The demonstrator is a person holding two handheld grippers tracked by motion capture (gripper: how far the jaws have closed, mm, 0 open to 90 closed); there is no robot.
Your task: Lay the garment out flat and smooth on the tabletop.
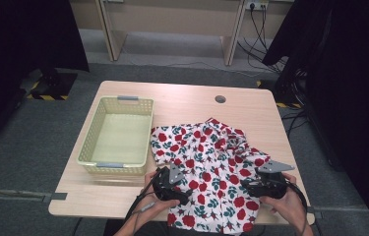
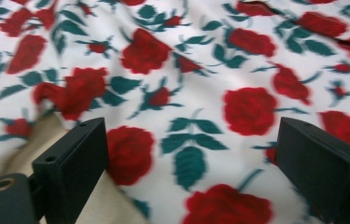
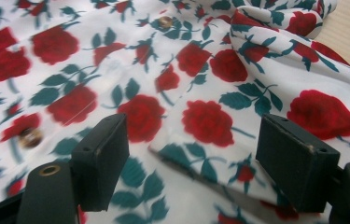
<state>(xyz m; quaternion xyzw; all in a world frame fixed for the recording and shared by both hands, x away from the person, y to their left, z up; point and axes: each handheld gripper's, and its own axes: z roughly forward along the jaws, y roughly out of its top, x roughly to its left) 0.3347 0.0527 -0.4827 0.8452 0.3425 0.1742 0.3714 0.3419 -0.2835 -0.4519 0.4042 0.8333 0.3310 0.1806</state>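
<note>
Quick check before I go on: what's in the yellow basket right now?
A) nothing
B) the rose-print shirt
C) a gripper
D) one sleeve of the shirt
A: the high view shows the basket with a bare bottom, while the rose-print shirt lies wholly on the table to its right.

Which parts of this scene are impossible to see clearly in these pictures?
- High view: the near hem of the rose-print shirt is cut off by the bottom edge.
- High view: the jaws of the left gripper and the right gripper are too small and dark to read.
- Left gripper view: the print is blurred.
- High view: the near inner wall of the basket is hidden by its own rim.
</note>
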